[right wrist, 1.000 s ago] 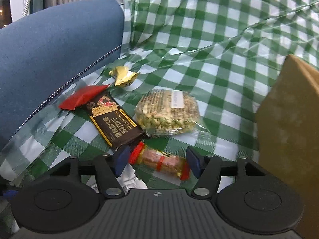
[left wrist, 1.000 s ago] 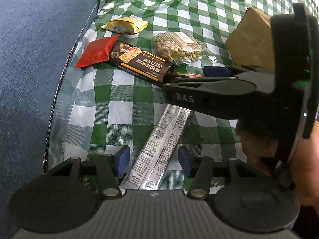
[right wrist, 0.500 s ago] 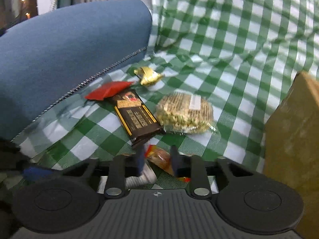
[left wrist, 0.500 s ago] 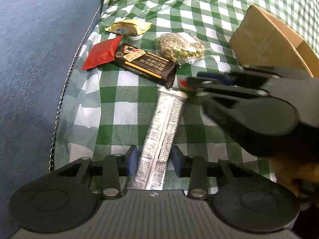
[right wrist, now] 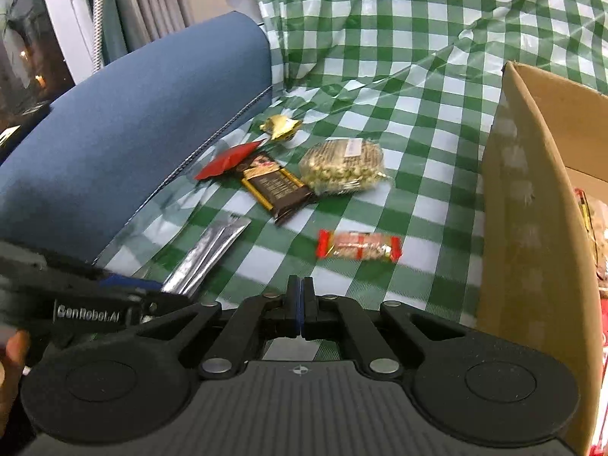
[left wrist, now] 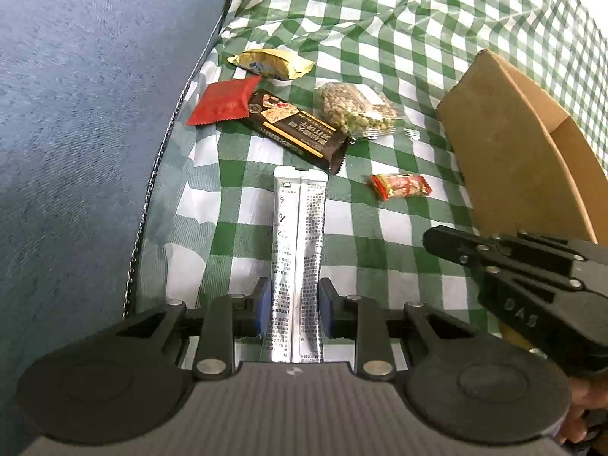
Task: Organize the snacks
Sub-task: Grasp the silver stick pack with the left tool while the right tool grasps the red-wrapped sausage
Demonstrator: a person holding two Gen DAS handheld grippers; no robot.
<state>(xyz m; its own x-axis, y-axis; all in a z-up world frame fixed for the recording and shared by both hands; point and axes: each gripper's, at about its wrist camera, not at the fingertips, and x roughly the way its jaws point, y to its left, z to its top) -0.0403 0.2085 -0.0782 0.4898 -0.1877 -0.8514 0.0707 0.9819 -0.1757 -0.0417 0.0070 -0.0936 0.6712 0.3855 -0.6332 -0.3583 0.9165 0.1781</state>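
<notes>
Right gripper (right wrist: 300,306) clamped fully shut on nothing, pulled back from the red-ended candy (right wrist: 359,249), left lying on the checked cloth (right wrist: 418,133) near the cardboard box (right wrist: 532,228): likely a missed grab. Left gripper (left wrist: 294,309) just narrowed around the long silver sachet (left wrist: 300,250), shiny, flat, printed; firm contact unclear.

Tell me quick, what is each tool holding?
Left tool: jaws just closing, pinching the silver stick packet.
Right tool: shut, holding nothing.

glossy foil sachet (left wrist: 298,266); matt cardboard box (left wrist: 505,144) — wrinkled
</notes>
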